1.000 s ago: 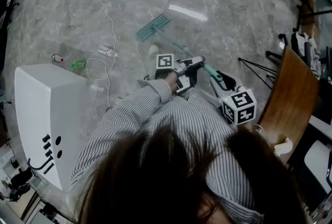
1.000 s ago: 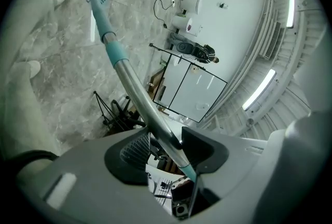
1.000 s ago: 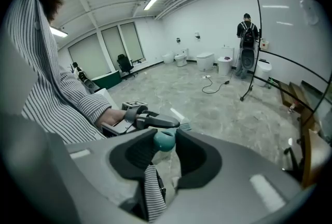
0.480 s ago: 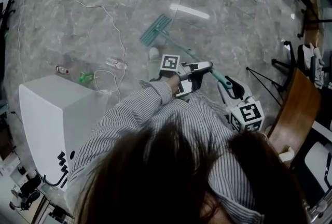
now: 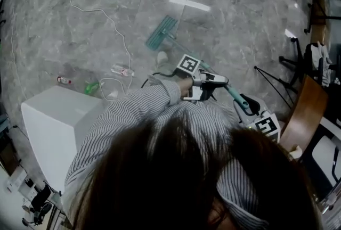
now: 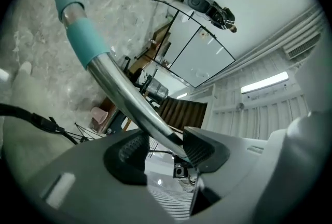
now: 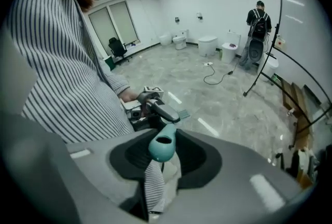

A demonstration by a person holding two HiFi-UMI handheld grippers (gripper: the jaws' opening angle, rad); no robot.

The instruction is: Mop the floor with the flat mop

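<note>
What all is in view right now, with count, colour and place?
flat mop: one, teal head, silver-and-teal handle, head on floor ahead
cable: one, white, across floor, left
bottle: one, clear, floor by cable
green item: one, green, floor beside cabinet
cabinet: one, white, lower left
wooden panel: one, brown, right edge
stands: several, black, right side
sleeve: one, striped, left arm
left gripper: one, grey, jaws shut on silver mop handle
right gripper: one, grey, jaws shut on handle's teal end

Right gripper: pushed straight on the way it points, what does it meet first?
Probably the left gripper, clamped further down the mop handle that its jaws hold; depth is hard to judge.
</note>
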